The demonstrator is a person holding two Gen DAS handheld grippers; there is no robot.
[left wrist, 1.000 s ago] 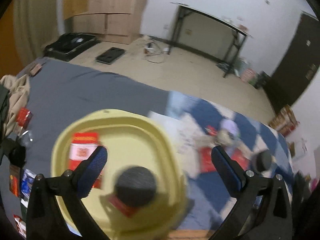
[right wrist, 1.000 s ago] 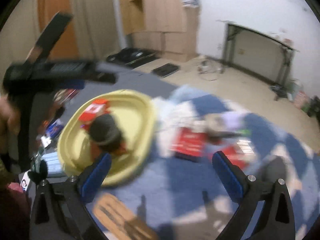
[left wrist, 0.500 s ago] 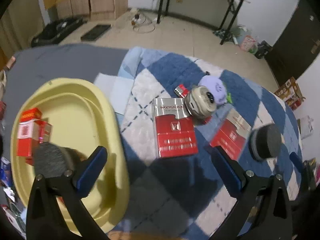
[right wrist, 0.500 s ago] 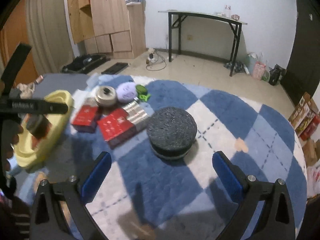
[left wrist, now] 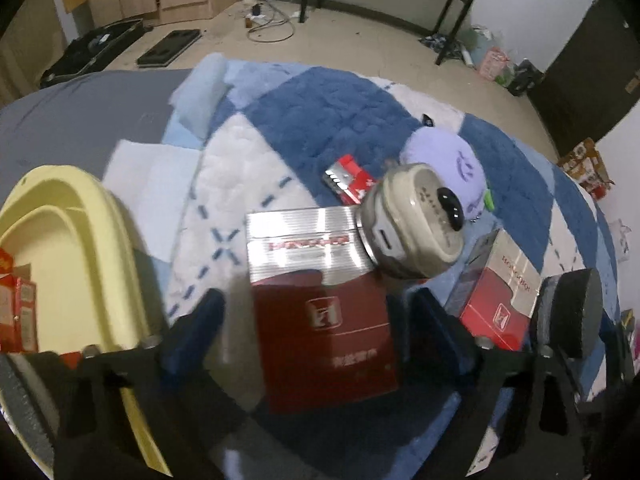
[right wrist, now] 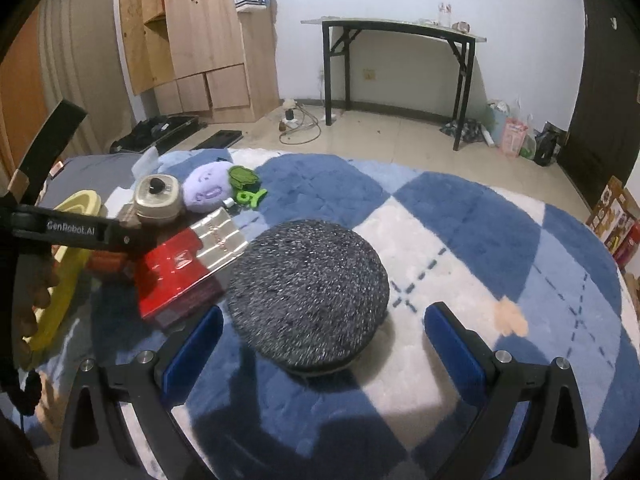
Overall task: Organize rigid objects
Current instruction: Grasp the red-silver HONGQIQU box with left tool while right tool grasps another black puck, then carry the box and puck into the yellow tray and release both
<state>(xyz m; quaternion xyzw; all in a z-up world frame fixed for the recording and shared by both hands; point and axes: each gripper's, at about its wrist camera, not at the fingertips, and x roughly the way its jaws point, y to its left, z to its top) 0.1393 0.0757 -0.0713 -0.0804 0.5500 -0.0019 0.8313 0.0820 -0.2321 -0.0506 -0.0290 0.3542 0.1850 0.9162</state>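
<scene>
**Both grippers held open over boxes and a speckled disc on the blue-and-white rug**

The left gripper [left wrist: 316, 320] is seen spread wide, nothing between its blue pads, with a red and silver carton [left wrist: 320, 304] lying flat on the rug [left wrist: 320, 112] between the two fingers and just ahead of them. No contact between the pads and the carton can be made out. A round beige tin with a black knob [left wrist: 412, 220] is tipped against the carton's far right corner, and a lilac plush toy [left wrist: 448, 160] is pressed against the tin from behind. A smaller red pack [left wrist: 350, 178] lies just left of the tin. At the left edge a yellow plastic basin [left wrist: 72, 264] is seen, with red boxes [left wrist: 16, 312] lying inside it. A second red and silver carton [left wrist: 500, 300] lies to the right, with a dark speckled round disc [left wrist: 572, 312] just beyond it.

The right gripper [right wrist: 320, 336] is likewise held wide and empty, and the same dark disc [right wrist: 308, 296] sits on the rug between and just ahead of its fingers, untouched. The second carton [right wrist: 188, 264] lies just left of the disc. Behind it, the tin [right wrist: 156, 200], the plush toy [right wrist: 208, 192] and a green clip [right wrist: 250, 198] are grouped together. The basin [right wrist: 60, 276] is partly hidden behind the left gripper's frame.
</scene>
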